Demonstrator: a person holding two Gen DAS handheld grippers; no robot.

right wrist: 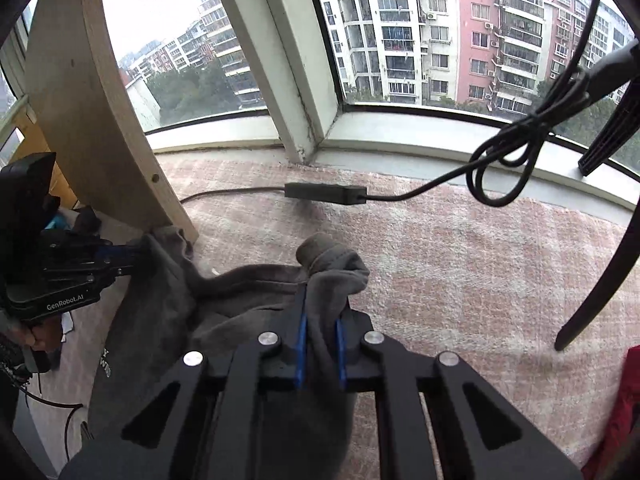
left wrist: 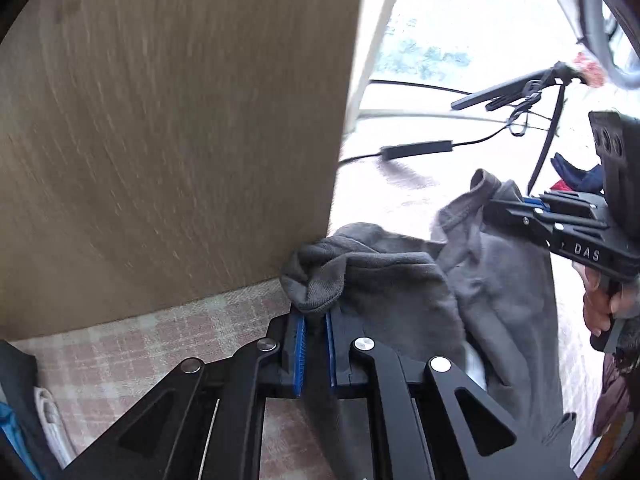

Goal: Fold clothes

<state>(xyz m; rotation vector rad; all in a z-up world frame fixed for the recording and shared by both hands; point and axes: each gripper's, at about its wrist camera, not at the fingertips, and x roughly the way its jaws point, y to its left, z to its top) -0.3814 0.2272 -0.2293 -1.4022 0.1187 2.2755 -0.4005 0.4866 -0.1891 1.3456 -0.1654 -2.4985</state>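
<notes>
1. Grey garment [left wrist: 400, 280] of soft, slightly fuzzy knit, bunched and creased, strung between the two grippers above a pink checked carpet [left wrist: 160, 340].
2. Ribbed hem or cuff rolled into a thick lump at each gripped end; darker grey in the folds, paler where daylight falls.
3. Small pale lettering visible on the hanging part in the right wrist view, too small to read.
4. Left gripper [left wrist: 316, 344] clamped on one bunched corner of the garment, blue pads [left wrist: 298, 352] pressed against the cloth from both sides, right beside the foot of a light wooden panel [left wrist: 180, 140].
5. Right gripper [right wrist: 321, 344] clamped on another bunched edge, cloth squeezed between its blue pads and bulging out above them.
6. Rest of the garment sagging between and below the two grips, part of it lying against the base of the wooden panel.
7. On the carpet beyond: a black cable with a small box [right wrist: 325, 192] in line, near the window sill [right wrist: 400, 136]; tall apartment blocks outside.
8. Red cloth [right wrist: 616, 412] at the right edge of the right wrist view, well apart from the grey garment.
</notes>
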